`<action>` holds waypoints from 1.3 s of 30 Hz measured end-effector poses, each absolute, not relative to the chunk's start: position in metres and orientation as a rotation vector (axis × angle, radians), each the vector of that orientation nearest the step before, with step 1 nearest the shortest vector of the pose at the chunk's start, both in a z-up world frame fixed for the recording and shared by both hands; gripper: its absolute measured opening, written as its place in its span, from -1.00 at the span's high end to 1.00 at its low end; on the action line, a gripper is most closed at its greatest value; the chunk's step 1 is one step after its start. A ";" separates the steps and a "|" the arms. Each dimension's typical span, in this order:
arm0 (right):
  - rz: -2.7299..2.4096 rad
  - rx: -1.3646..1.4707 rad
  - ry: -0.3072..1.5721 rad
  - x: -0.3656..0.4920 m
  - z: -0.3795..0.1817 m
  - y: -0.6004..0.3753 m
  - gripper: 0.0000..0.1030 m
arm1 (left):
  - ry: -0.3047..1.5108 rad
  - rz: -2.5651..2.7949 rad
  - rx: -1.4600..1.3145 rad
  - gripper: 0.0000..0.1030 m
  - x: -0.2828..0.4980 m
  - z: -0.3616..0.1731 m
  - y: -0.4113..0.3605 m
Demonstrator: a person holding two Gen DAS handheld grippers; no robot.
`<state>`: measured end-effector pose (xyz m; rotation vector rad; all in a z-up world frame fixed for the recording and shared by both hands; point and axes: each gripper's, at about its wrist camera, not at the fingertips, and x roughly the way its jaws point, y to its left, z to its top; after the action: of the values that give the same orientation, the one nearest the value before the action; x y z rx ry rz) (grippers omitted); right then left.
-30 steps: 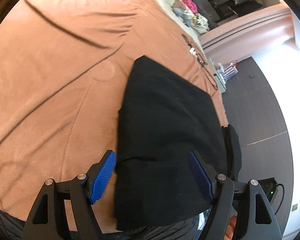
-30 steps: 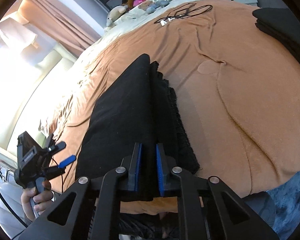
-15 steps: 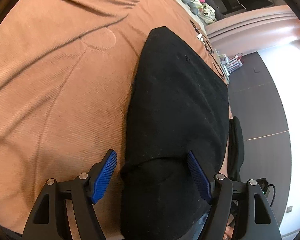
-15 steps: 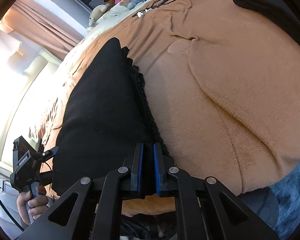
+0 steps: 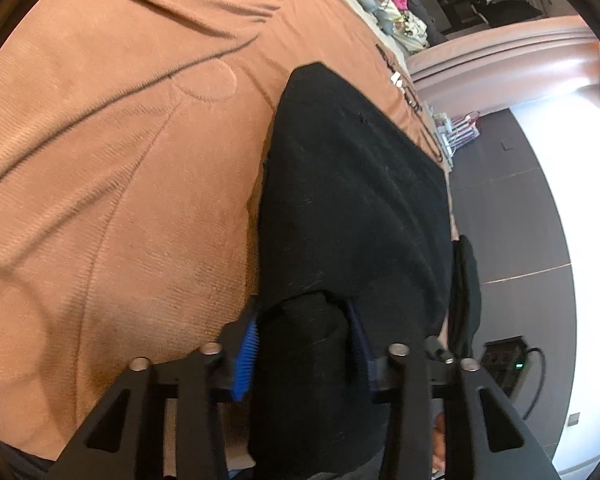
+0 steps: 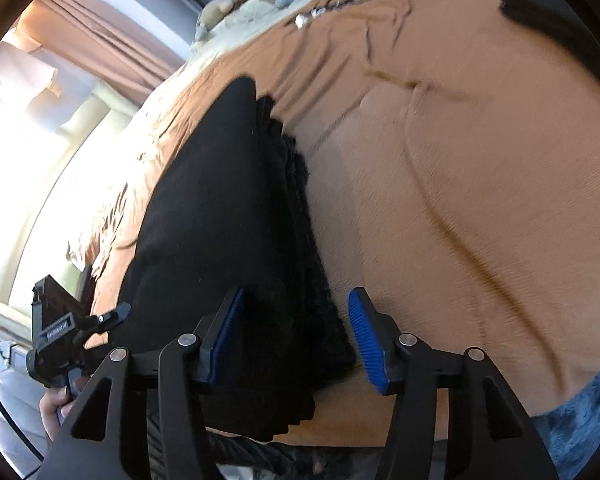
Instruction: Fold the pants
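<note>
Pants (image 5: 352, 208) lay folded along the near edge of the bed (image 5: 112, 184), hanging slightly over it. Your left claw (image 5: 300, 344) was closing on a bunched fold; your right claw (image 6: 296, 332) was spreading, fabric loose between its pads. Lifting one-handed could have dragged the layers apart.

Both wrist views close over pants (image 5: 352, 208)

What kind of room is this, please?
Most likely a bedroom: black pants lie on a bed with an orange-brown blanket, stuffed toys at its far end, and curtains beside it.
</note>
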<state>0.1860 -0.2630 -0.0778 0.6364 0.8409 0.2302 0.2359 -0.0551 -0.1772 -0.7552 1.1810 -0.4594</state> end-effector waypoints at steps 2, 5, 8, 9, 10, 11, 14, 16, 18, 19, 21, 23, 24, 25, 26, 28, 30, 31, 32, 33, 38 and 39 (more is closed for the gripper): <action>0.230 0.638 0.843 0.186 -0.078 -0.261 0.03 | 1.171 -0.469 -0.759 0.32 0.236 -0.173 -0.052; 0.229 0.616 0.841 0.183 -0.070 -0.258 0.16 | 1.155 -0.470 -0.745 0.37 0.235 -0.165 -0.050; 0.253 0.630 0.838 0.180 -0.065 -0.257 0.32 | 1.141 -0.472 -0.740 0.40 0.235 -0.157 -0.045; 0.262 0.638 0.841 0.179 -0.065 -0.256 0.35 | 1.137 -0.471 -0.738 0.41 0.234 -0.154 -0.041; 0.270 0.641 0.846 0.179 -0.065 -0.254 0.36 | 1.135 -0.468 -0.737 0.41 0.234 -0.152 -0.038; 0.275 0.639 0.851 0.177 -0.066 -0.253 0.36 | 1.133 -0.464 -0.735 0.42 0.234 -0.150 -0.033; 0.296 0.626 0.865 0.180 -0.066 -0.237 0.37 | 1.122 -0.444 -0.736 0.42 0.229 -0.146 -0.017; 0.322 0.623 0.875 0.186 -0.067 -0.225 0.39 | 1.113 -0.425 -0.744 0.43 0.224 -0.143 -0.004; 0.342 0.617 0.884 0.189 -0.068 -0.215 0.39 | 1.108 -0.407 -0.746 0.43 0.220 -0.141 0.008; 0.353 0.610 0.890 0.190 -0.069 -0.208 0.40 | 1.106 -0.398 -0.747 0.43 0.218 -0.140 0.013; 0.370 0.596 0.898 0.194 -0.070 -0.195 0.41 | 1.102 -0.380 -0.747 0.43 0.214 -0.139 0.026; 0.386 0.596 0.902 0.199 -0.071 -0.188 0.41 | 1.101 -0.365 -0.749 0.43 0.210 -0.139 0.037; 0.392 0.596 0.904 0.201 -0.072 -0.185 0.41 | 1.101 -0.360 -0.749 0.43 0.208 -0.139 0.041; 0.396 0.596 0.906 0.203 -0.073 -0.184 0.41 | 1.103 -0.354 -0.749 0.43 0.206 -0.139 0.045; 0.400 0.595 0.907 0.205 -0.074 -0.182 0.41 | 1.104 -0.350 -0.748 0.43 0.205 -0.139 0.047; 0.404 0.586 0.911 0.207 -0.076 -0.179 0.41 | 1.108 -0.344 -0.736 0.43 0.201 -0.141 0.049; 0.387 0.555 0.923 0.208 -0.078 -0.178 0.41 | 1.129 -0.350 -0.722 0.37 0.203 -0.146 0.047; 0.376 0.544 0.941 0.213 -0.079 -0.179 0.41 | 1.147 -0.344 -0.715 0.33 0.204 -0.150 0.045; 0.369 0.538 0.953 0.215 -0.080 -0.180 0.41 | 1.162 -0.332 -0.712 0.24 0.206 -0.153 0.044; 0.363 0.533 0.957 0.217 -0.079 -0.181 0.38 | 1.176 -0.308 -0.702 0.17 0.208 -0.156 0.044; 0.366 0.491 0.922 0.226 -0.055 -0.187 0.30 | 1.170 -0.292 -0.717 -0.13 0.216 -0.162 0.053; 0.373 0.492 0.907 0.228 -0.050 -0.189 0.30 | 1.166 -0.286 -0.713 -0.14 0.218 -0.162 0.055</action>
<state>0.2278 -0.1889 -0.0505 0.4919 0.9066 0.3728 0.2176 0.0553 -0.1620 -0.7133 1.1663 -0.2858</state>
